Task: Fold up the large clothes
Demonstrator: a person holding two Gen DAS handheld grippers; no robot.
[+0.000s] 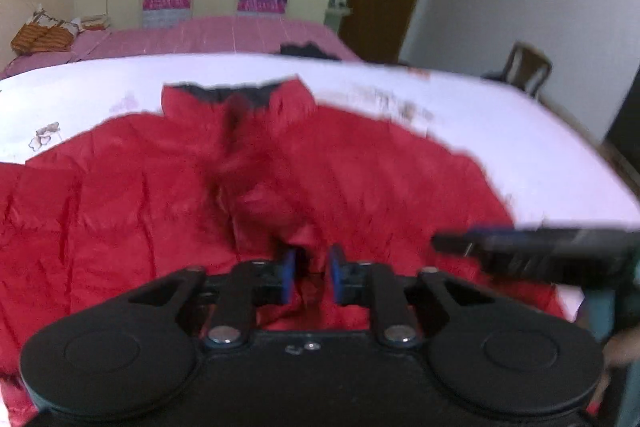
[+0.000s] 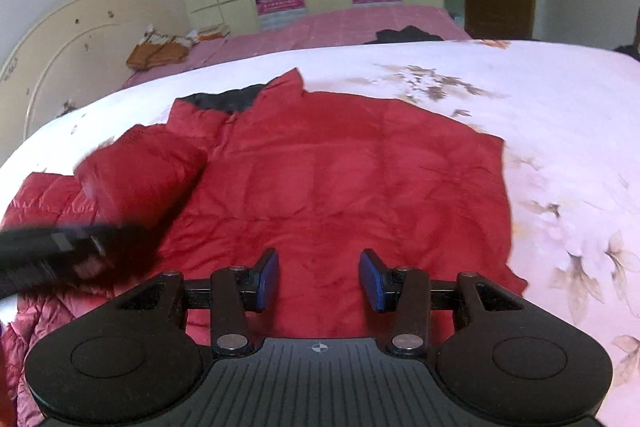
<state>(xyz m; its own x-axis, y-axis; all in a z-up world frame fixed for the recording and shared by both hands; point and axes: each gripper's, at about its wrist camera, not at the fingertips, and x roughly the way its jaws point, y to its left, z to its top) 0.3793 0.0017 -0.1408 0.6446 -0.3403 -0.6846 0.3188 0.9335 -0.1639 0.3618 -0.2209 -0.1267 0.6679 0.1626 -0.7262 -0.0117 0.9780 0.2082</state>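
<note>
The left gripper point(image 1: 312, 277) has its blue pads point(image 1: 289, 273) drawn close together with a fold of the red puffer jacket point(image 1: 160, 187) bunched between them; motion blur keeps me from telling whether they truly pinch it. The right gripper point(image 2: 318, 279) stands with its blue pads point(image 2: 370, 279) spread wide, nothing between them, hovering over the jacket's lower body. In the right wrist view the left tool comes in blurred at 9 o'clock, with a red sleeve point(image 2: 140, 179) raised just above it. The jacket lies spread on the white floral sheet point(image 2: 560, 147), its dark-lined collar point(image 2: 236, 99) toward 12 o'clock. Beyond, at 12 o'clock, sits a pink bed point(image 2: 340, 23).
</note>
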